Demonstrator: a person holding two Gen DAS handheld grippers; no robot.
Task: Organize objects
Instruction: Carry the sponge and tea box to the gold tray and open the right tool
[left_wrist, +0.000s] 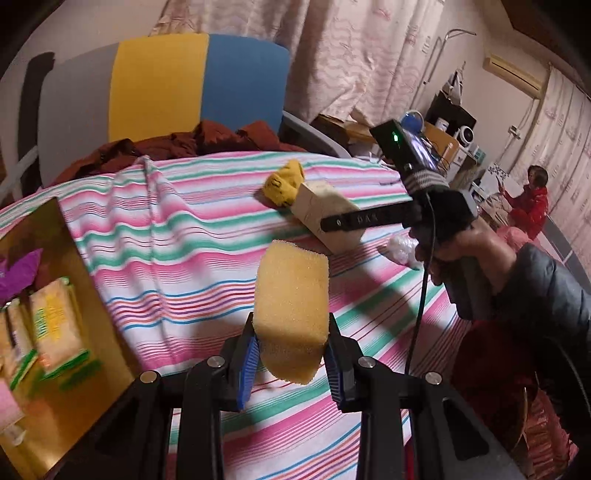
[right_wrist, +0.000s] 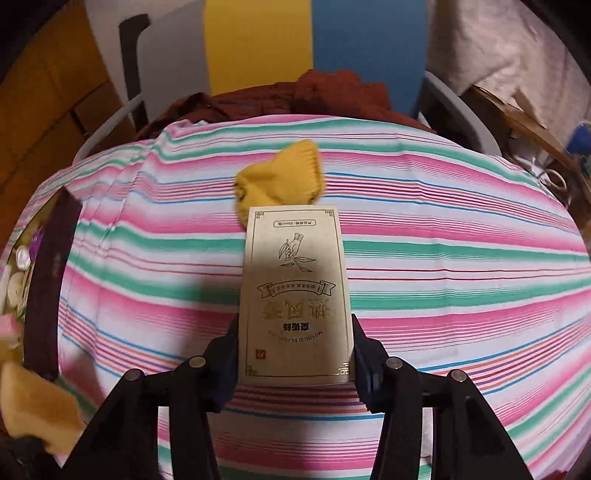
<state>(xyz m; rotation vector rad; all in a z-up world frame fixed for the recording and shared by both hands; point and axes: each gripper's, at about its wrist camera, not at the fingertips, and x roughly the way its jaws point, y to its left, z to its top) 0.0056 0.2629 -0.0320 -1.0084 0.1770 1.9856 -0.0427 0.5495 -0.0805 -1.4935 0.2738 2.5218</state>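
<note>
A yellow sponge (left_wrist: 291, 317) stands clamped between the blue pads of the left gripper (left_wrist: 291, 354), lifted above the striped cloth (left_wrist: 177, 236). To its right, the right gripper (right_wrist: 295, 354) grips a beige printed carton (right_wrist: 295, 295) by its near end, just over the cloth. A yellow sock (right_wrist: 280, 177) lies beyond the carton's far end. An open box (left_wrist: 92, 295) of packets sits at the left

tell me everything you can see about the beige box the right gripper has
The beige box is a flat, tall rectangular carton, cardboard by the look, with a gold border, a printed hand holding a sprig, a banner and Chinese characters, upside down in the right wrist view. The right gripper clamps its long sides. Its far end overlaps the yellow sock above the striped cloth.
</note>
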